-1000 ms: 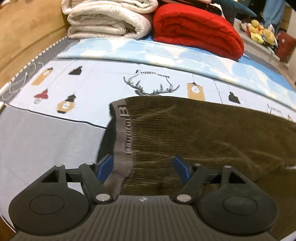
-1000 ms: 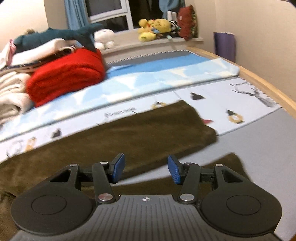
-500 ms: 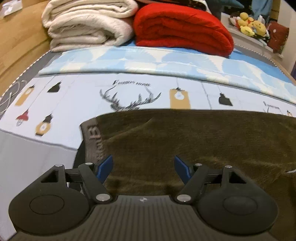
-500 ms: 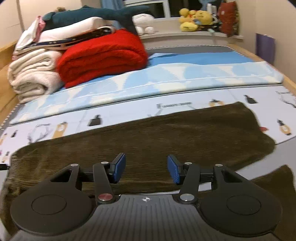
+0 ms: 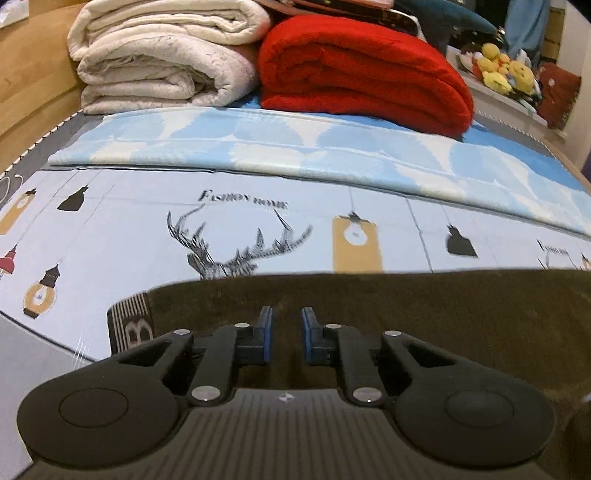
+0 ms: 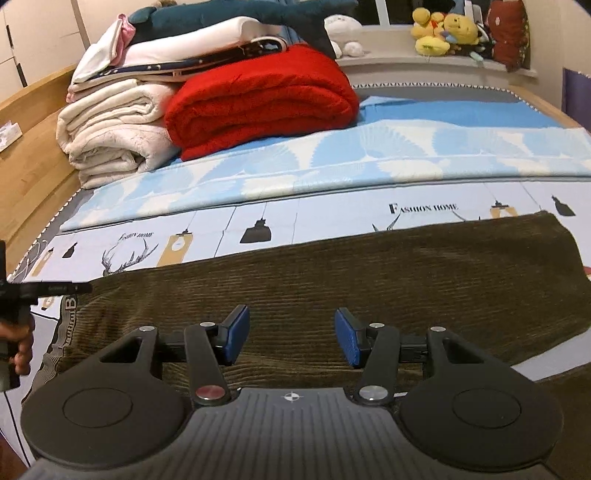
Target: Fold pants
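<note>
Dark olive corduroy pants lie flat across the patterned bed sheet, their grey lettered waistband at the left end. My left gripper sits low on the pants just right of the waistband. Its jaws are closing to a narrow gap with pants fabric between the blue pads. In the right wrist view the pants stretch from the waistband to the leg end at right. My right gripper hovers open over their middle with nothing between its fingers. A hand with the left tool shows at the left edge.
A folded red blanket and cream quilts are stacked at the back of the bed, behind a light-blue cover. A wooden bed frame runs along the left. Plush toys sit on the far ledge.
The left gripper slid from the waistband's edge further onto the pants, and its jaws went from wide to nearly together. The right gripper swung from the leg end toward the middle, still open.
</note>
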Tool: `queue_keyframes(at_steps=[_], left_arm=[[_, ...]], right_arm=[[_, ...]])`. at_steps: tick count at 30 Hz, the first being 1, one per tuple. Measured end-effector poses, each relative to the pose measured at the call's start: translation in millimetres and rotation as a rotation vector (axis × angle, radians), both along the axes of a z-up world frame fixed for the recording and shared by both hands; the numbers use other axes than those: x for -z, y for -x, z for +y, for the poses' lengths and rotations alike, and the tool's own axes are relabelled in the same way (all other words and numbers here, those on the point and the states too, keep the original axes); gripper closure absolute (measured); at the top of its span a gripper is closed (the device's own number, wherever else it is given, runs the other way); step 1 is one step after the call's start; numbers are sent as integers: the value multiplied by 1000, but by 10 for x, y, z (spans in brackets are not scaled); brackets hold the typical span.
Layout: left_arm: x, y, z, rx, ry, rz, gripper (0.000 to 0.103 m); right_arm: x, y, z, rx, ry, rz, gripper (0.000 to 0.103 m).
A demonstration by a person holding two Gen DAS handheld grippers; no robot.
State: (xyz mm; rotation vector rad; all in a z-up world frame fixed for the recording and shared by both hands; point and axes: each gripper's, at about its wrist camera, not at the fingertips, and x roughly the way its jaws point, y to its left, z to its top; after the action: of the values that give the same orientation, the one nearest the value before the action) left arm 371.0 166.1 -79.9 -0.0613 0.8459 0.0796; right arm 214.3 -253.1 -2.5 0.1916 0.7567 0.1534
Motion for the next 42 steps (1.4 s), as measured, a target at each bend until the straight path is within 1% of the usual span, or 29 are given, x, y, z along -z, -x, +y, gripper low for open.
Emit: queue_keyframes(at_steps=[3,5,7,11,13,15,18,19,21,22,23,24,25,28,31,34,38,42], left_arm=[[80,-163,85,4,-17,-3,85],[156,-273,120,13,-24,-3,76],[234,-356,106,36,-31,-5,54],[378,-528,8,88,-82,-17,29],[455,-640,-24,96,-97,-13,24],[534,-727,-31,96,-102,-5,22],[780,-854,-42,125,-135,85,19],[808,-849,-35,132,-131,62,19],[812,-863,5,163,-96,60,31],[797,-872,23,185,-65,61,51],[781,-878,23,209,-42,62,62],[764,-880,2,236,-37,63,81],[749,-869,-45,263,-52,63,91],[717,-805,-169,311,-134,59,100],[611,-716,-218,319,-141,44,101],[390,-530,-266,327,-157,7,101],[54,-165,-441,362,-201,-39,102],[-262,384,-673,429,-236,-50,102]], right_arm=[[32,-40,-29,6,2,13,49],[48,-62,-45,7,6,14,49],[67,-87,-66,10,17,18,49],[97,-120,-144,31,17,31,49],[116,-129,-175,36,19,37,49],[135,-135,-192,36,25,44,49],[169,-133,-204,26,42,55,49],[176,-132,-205,24,49,57,49],[187,-138,-223,23,64,61,49],[186,-144,-236,26,67,62,49],[185,-148,-253,30,68,63,49],[183,-153,-265,35,68,64,49],[177,-158,-273,38,67,64,49],[164,-166,-268,41,74,62,49],[150,-156,-257,34,85,56,49],[146,-137,-275,43,99,58,49],[141,-101,-369,80,94,66,49],[156,-48,-505,132,87,85,49]])
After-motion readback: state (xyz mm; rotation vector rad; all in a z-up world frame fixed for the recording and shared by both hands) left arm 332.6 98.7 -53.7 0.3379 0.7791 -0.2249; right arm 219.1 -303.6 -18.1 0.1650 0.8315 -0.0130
